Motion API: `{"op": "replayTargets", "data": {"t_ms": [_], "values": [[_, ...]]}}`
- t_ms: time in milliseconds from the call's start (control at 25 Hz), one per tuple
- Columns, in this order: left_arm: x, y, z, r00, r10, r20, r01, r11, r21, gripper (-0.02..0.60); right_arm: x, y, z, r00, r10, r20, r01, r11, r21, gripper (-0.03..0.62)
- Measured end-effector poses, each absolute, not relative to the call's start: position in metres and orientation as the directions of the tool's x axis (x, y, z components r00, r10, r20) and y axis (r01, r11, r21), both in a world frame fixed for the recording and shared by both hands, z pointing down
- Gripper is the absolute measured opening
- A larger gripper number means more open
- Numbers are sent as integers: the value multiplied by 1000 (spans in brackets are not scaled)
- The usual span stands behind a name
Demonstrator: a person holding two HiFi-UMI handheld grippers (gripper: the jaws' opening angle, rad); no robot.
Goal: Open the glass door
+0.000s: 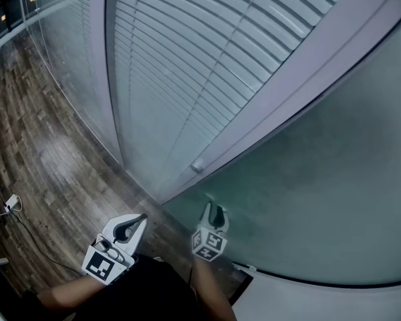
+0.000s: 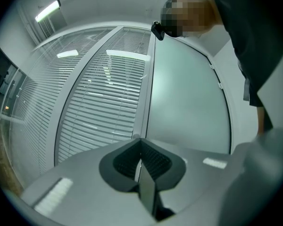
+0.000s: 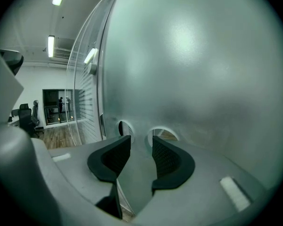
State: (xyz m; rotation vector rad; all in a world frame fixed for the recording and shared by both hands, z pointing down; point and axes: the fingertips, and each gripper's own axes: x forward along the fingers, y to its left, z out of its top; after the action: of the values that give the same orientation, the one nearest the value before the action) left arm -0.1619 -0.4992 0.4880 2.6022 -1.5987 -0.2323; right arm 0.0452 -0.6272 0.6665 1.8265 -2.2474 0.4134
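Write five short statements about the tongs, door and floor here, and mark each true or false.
1. The left tongs are shut. True.
2. The right tongs are clamped on a handle. False: they stand open, close to the door, with no handle between them.
3. The floor is wood. True.
4. The door is clear glass. False: it is frosted, and nothing shows through it.
5. Blinds hang behind the glass beside the door. True.
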Motion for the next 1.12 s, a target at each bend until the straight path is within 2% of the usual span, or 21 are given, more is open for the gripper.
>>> {"op": "replayTargets", "data": {"t_ms": [360, 560, 1120], "values": [[-174, -498, 488, 426, -902, -68, -887, -431, 165, 0, 43, -636, 658, -148, -930, 336, -988, 126, -86, 136], [-178, -498, 489, 428, -901, -75, -886, -434, 162, 0, 46, -638, 659, -117, -937, 328, -992, 95, -83, 122], [-190, -501, 468, 434, -895, -103, -879, -446, 167, 0, 52, -635, 639, -91, -945, 314, -995, 76, -60, 120]]}}
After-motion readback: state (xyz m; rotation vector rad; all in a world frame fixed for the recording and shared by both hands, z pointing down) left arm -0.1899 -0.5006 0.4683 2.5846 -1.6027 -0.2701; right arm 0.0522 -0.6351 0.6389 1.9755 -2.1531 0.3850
